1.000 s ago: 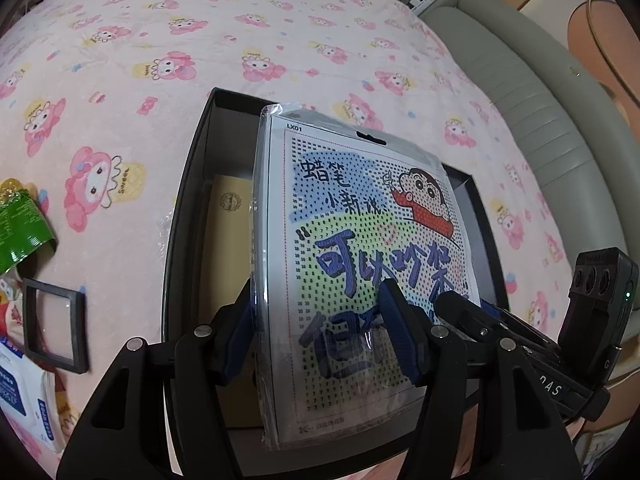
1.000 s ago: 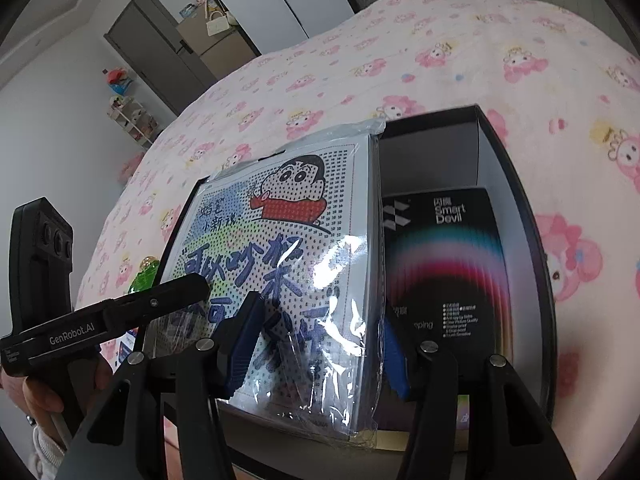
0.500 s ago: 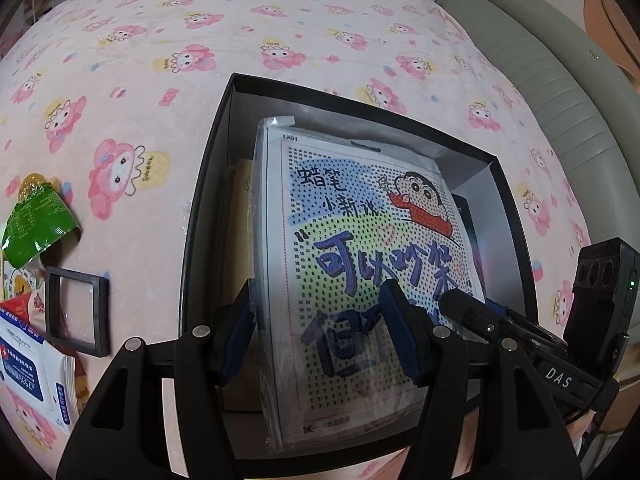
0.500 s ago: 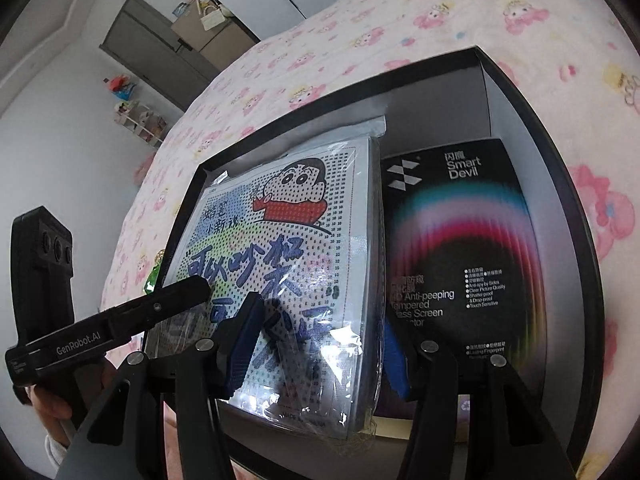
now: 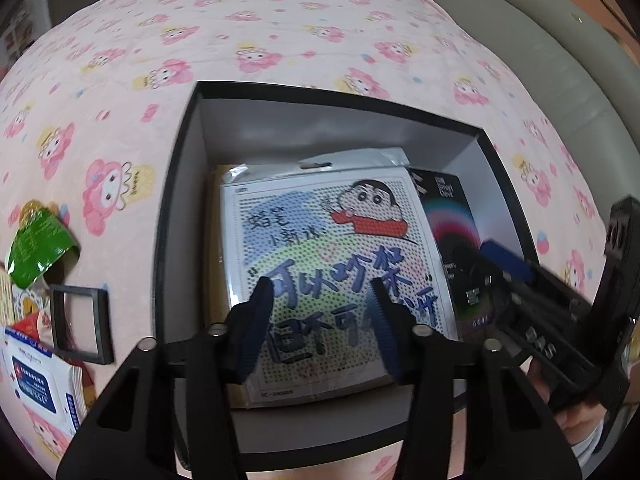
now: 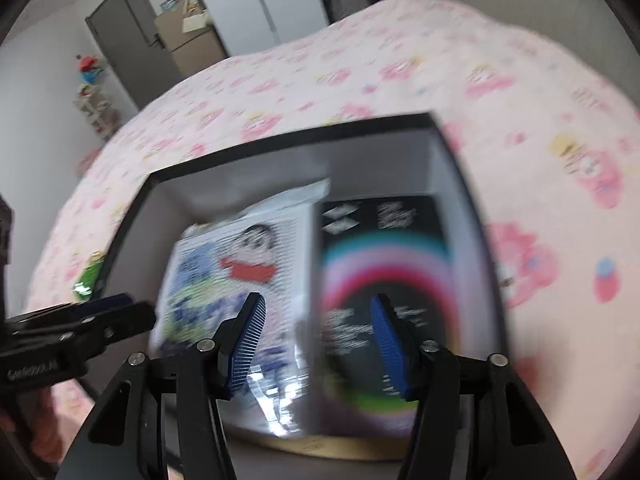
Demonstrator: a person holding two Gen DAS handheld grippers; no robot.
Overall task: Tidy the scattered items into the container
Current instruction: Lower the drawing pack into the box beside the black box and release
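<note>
The cartoon bead-art packet (image 5: 320, 248) lies flat inside the black box (image 5: 176, 184), beside a black screen-protector carton (image 5: 448, 216). My left gripper (image 5: 322, 286) hovers over the packet's lower half; its jaws are closing with nothing between the pads. In the blurred right wrist view the packet (image 6: 240, 264) and the carton (image 6: 384, 260) rest in the box (image 6: 280, 140). My right gripper (image 6: 318, 300) hangs above the seam between them, its jaws closing on nothing. Each gripper shows at the other view's edge: right gripper (image 5: 504, 256), left gripper (image 6: 100, 308).
The box sits on a pink cartoon-print bedspread (image 5: 280, 40). Left of it lie a green pouch (image 5: 36, 248), a small black square frame (image 5: 80, 320) and a wet-wipes pack (image 5: 36, 380). A grey padded headboard (image 5: 540, 40) borders the right side.
The packet, earlier gripped at its sides by both grippers above the box, now lies flat in the box. Both grippers have let go and their jaws have narrowed.
</note>
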